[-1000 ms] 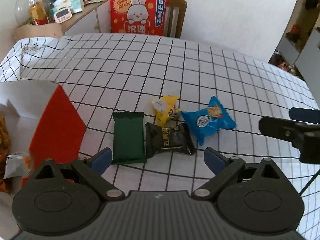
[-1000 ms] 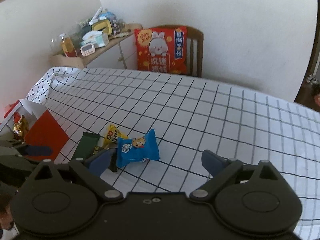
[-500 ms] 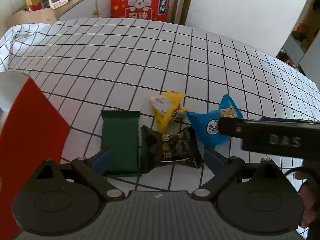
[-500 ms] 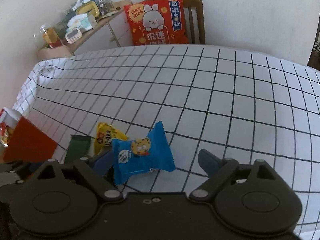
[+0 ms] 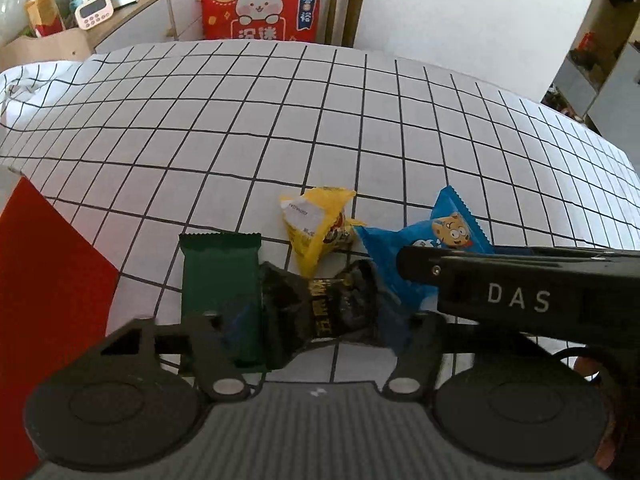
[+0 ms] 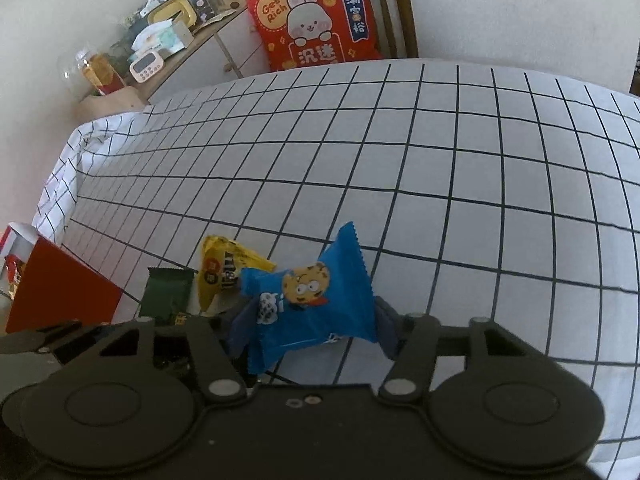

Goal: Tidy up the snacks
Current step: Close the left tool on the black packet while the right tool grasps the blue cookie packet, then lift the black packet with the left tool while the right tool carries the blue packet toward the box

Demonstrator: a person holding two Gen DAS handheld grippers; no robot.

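Observation:
Several snack packets lie together on the checked tablecloth. My left gripper (image 5: 314, 326) straddles a black packet (image 5: 320, 304), its jaws narrowed around it but still apart; a dark green bar (image 5: 220, 276) lies under the left finger. My right gripper (image 6: 310, 326) has its fingers on both sides of a blue packet (image 6: 308, 300), narrowed against its edges. The blue packet (image 5: 424, 248) and a yellow packet (image 5: 318, 226) show in the left view, with the right gripper's body above them. The yellow packet (image 6: 220, 274) and green bar (image 6: 166, 294) show in the right view.
A red and white box (image 5: 44, 280) stands at the left and holds other snacks; it also shows in the right view (image 6: 52, 284). A chair with a red cushion (image 5: 256, 4) stands behind the table, next to a cluttered cabinet (image 6: 172, 44).
Both grippers have come down and forward onto the snacks. The left jaws have narrowed around the black packet, the right jaws around the blue packet.

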